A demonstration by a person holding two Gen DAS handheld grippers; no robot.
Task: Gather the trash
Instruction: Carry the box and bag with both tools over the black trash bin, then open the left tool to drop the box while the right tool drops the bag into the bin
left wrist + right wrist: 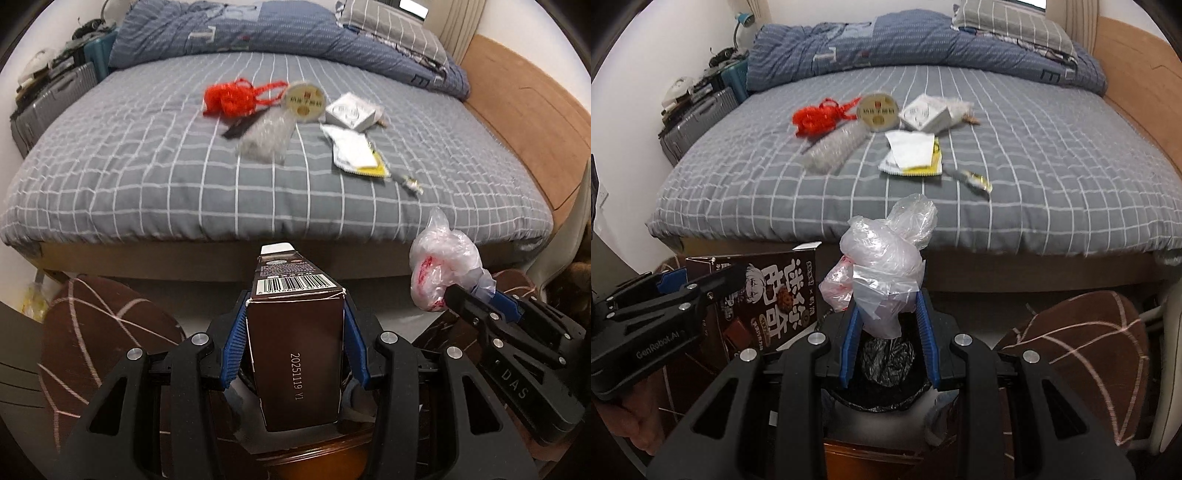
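My left gripper [295,317] is shut on a brown snack box [295,350], held off the bed's near edge; the box also shows in the right wrist view [768,299]. My right gripper [888,306] is shut on a crumpled clear plastic bag [886,258], above a bin with a black liner [886,362]. The bag also shows in the left wrist view [439,273]. On the bed lie a red net bag [232,98], a round tin lid [304,101], a white box [351,112], bubble wrap [264,138], a white and yellow wrapper [356,151] and a small wrapper [410,182].
The bed [147,177] has a grey checked sheet, with a blue duvet [258,33] at the far end. Suitcases [55,96] stand at the left. Brown round cushions [107,339] lie on the floor on both sides [1082,354].
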